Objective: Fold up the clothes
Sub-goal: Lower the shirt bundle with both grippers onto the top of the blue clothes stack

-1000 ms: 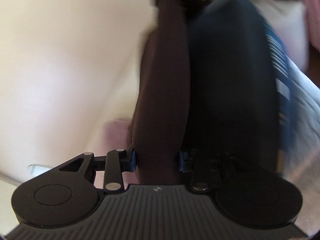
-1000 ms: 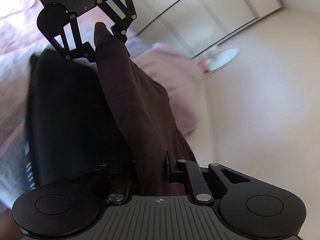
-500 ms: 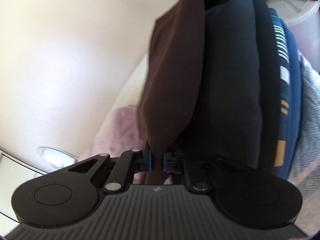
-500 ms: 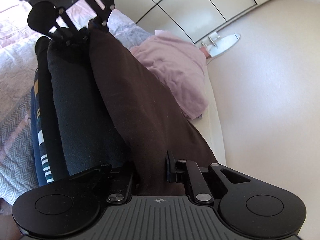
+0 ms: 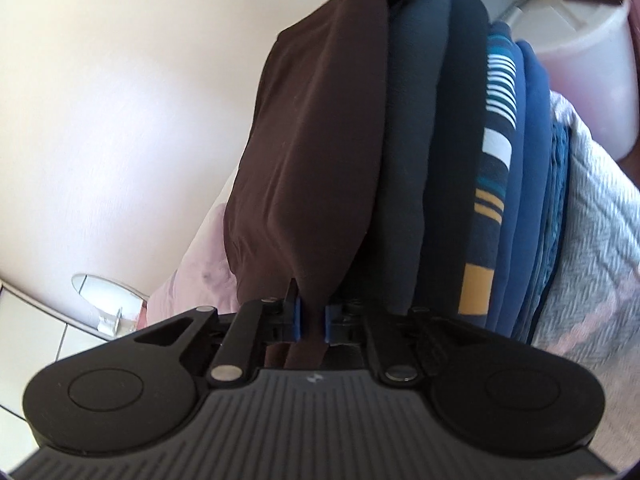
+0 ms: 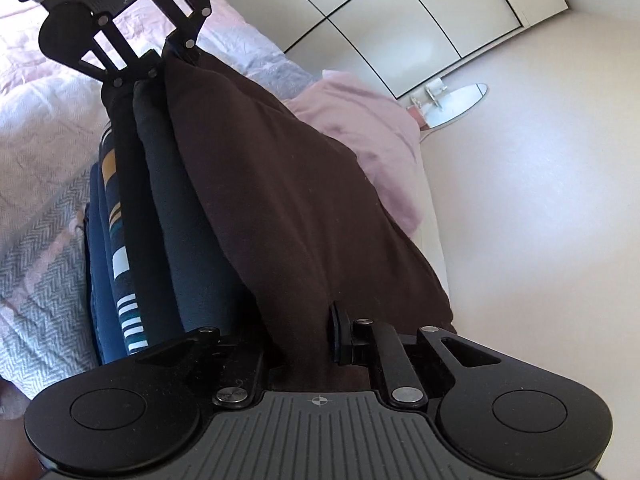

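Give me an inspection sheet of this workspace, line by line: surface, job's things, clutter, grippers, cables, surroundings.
Surface: bed with a grey herringbone and pink cover.
Job's things: brown garment laid against a stack of folded clothes, navy, dark and striped.
Clutter: pink blanket bunched beyond the stack.
Grippers: left hand-held gripper shut on one end of the brown garment; right hand-held gripper shut on the other end.
Cables: nothing seen.
Surroundings: white wardrobe doors, pale wall, white tub, small oval mirror.
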`<control>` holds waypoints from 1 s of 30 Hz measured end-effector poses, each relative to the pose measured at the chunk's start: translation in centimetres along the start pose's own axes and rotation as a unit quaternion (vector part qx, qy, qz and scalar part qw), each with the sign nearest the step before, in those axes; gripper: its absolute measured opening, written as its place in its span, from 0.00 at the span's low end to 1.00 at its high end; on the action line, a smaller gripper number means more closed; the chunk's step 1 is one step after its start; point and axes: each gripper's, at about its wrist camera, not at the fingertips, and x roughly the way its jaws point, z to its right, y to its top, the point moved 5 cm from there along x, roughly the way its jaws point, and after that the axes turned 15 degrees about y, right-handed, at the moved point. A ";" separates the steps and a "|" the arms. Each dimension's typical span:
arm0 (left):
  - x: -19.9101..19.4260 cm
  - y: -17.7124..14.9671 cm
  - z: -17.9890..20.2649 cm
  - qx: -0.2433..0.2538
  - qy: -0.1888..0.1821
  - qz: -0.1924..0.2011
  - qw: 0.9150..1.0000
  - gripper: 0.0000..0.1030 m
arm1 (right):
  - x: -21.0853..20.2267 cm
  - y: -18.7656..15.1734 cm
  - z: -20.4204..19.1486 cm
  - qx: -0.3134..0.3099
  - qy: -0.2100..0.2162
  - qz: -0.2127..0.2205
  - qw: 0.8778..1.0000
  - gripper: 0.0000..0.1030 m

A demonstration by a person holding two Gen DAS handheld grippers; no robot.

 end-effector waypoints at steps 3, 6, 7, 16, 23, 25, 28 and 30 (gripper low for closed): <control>-0.7 0.4 -0.9 0.005 0.012 0.002 1.000 0.07 | -0.6 -0.1 0.3 0.009 0.004 -0.001 1.000 0.09; -2.0 0.5 -2.2 -0.010 0.014 0.001 1.000 0.07 | -2.6 0.4 0.5 0.015 -0.016 0.015 1.000 0.09; -2.0 0.3 -1.8 -0.009 0.006 -0.002 1.000 0.07 | -3.0 0.2 0.4 0.017 -0.015 0.018 1.000 0.09; -2.4 -0.5 -0.8 0.009 0.003 -0.007 1.000 0.08 | -2.0 -1.0 -0.4 0.000 -0.013 -0.016 1.000 0.12; -3.3 -0.8 -2.1 -0.012 0.001 -0.013 1.000 0.10 | -2.5 -0.7 -0.6 0.021 -0.032 -0.034 0.999 0.13; -3.7 -0.8 -2.8 -0.018 -0.002 -0.016 1.000 0.12 | -1.5 -0.8 0.3 0.022 -0.038 -0.044 0.998 0.13; -4.4 -1.2 -3.8 -0.026 -0.007 -0.017 0.999 0.16 | -0.4 -0.6 0.6 0.035 -0.047 -0.048 0.997 0.15; -4.8 -1.4 -4.3 -0.030 -0.011 -0.017 0.999 0.17 | -0.4 -1.1 0.3 0.040 -0.050 -0.054 0.996 0.21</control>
